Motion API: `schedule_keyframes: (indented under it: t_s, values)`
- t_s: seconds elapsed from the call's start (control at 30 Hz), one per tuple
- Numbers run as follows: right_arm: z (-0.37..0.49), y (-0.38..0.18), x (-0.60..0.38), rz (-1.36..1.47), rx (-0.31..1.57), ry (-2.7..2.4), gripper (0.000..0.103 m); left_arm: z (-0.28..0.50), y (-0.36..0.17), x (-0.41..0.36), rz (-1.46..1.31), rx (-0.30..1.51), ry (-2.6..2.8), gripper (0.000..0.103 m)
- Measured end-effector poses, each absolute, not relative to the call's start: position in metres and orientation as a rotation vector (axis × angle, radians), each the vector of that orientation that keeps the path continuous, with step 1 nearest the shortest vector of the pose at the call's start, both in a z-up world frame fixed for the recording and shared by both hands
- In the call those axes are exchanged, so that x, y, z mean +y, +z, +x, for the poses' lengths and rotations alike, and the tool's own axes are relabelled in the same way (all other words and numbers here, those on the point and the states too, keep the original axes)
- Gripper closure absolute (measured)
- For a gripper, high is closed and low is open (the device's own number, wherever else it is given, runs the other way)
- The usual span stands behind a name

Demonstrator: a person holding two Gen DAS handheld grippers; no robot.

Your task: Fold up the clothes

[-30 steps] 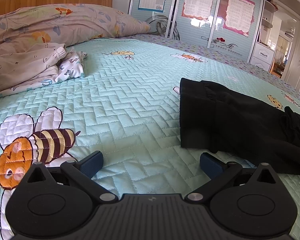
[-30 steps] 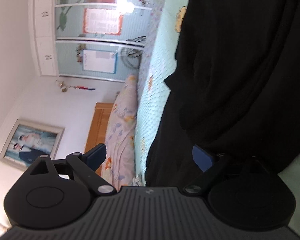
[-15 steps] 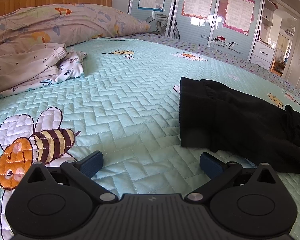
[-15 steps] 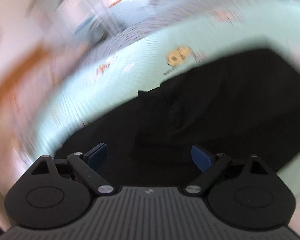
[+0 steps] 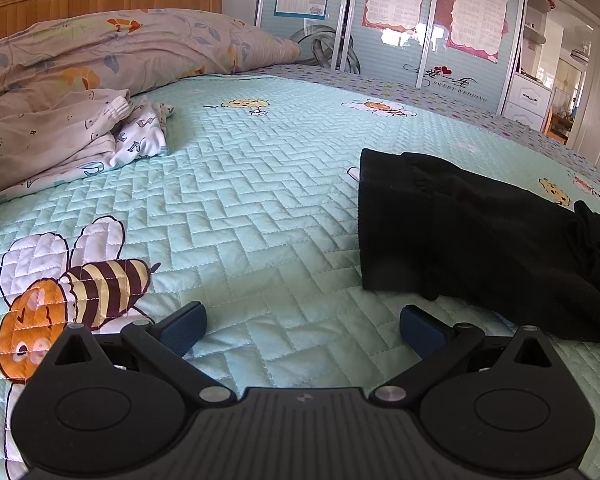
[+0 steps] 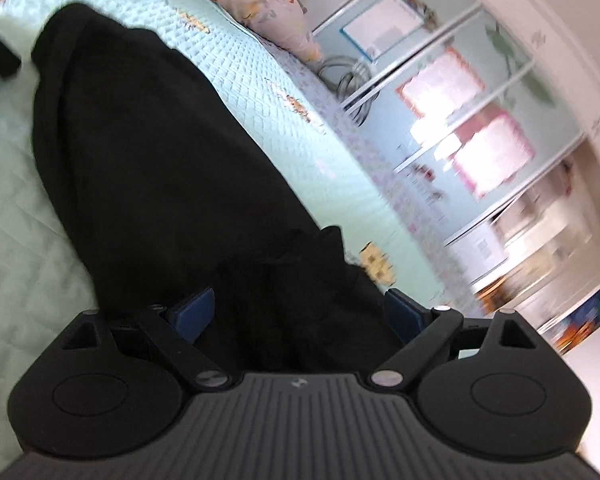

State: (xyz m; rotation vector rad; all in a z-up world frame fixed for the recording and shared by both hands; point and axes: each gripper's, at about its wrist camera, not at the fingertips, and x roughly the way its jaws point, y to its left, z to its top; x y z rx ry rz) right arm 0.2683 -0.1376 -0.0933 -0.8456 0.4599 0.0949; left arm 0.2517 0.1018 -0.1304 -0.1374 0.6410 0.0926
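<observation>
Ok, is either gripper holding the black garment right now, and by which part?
No. The left gripper is open over the quilt; the right gripper is open over the black garment's bunched end, not clamping it.

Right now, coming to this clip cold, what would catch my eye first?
The black garment lying dark against the pale mint quilt, on the right of the left wrist view. Next, the big striped bee patch stitched on the quilt just beyond the open left gripper. In the right wrist view, the right gripper is open with bunched black cloth between its fingers.
</observation>
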Motion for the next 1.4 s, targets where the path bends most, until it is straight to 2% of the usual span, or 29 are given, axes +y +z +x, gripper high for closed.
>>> schedule_keyframes:
  t_s: [0.17, 0.33, 0.43, 0.5, 0.57, 0.67, 0.73, 0.77, 0.8, 0.83, 0.9, 1.07, 1.4]
  values:
    - [0.270, -0.098, -0.130, -0.940, 0.409, 0.059, 0.003, 0.252, -0.130, 0.101, -0.137, 0.642, 0.093, 0.001]
    - [0.270, -0.099, -0.128, -0.997, 0.356, 0.030, 0.005, 0.253, -0.131, 0.100, -0.127, 0.647, 0.096, 0.001]
    - [0.277, -0.110, -0.125, -1.055, 0.368, 0.045, 0.012, 0.253, -0.131, 0.099, -0.123, 0.648, 0.097, 0.001]
    - [0.281, -0.109, -0.120, -1.068, 0.395, 0.058, 0.029, 0.252, -0.130, 0.100, -0.131, 0.644, 0.094, 0.001]
    - [0.283, -0.107, -0.117, -1.059, 0.429, 0.074, 0.039, 0.252, -0.130, 0.100, -0.129, 0.646, 0.095, 0.001]
    - [0.290, -0.110, -0.116, -1.075, 0.459, 0.084, 0.041, 0.253, -0.130, 0.098, -0.114, 0.651, 0.100, 0.001]
    - [0.300, -0.103, -0.117, -1.024, 0.506, 0.103, 0.041, 0.253, -0.130, 0.099, -0.123, 0.649, 0.096, 0.001]
    - [0.305, -0.100, -0.118, -0.994, 0.531, 0.117, 0.046, 0.252, -0.130, 0.100, -0.126, 0.648, 0.095, 0.001]
    - [0.307, -0.095, -0.122, -0.946, 0.572, 0.154, 0.063, 0.252, -0.130, 0.100, -0.126, 0.648, 0.095, 0.001]
    - [0.309, -0.090, -0.126, -0.897, 0.608, 0.188, 0.073, 0.253, -0.130, 0.099, -0.122, 0.649, 0.097, 0.001]
    - [0.309, -0.083, -0.134, -0.809, 0.636, 0.212, 0.079, 0.253, -0.130, 0.099, -0.118, 0.651, 0.098, 0.001]
    - [0.301, -0.064, -0.165, -0.569, 0.628, 0.262, 0.083, 0.252, -0.130, 0.100, -0.121, 0.651, 0.097, 0.001]
    - [0.303, -0.033, -0.264, 0.097, 0.568, 0.270, 0.086, 0.252, -0.130, 0.098, -0.110, 0.654, 0.101, 0.000]
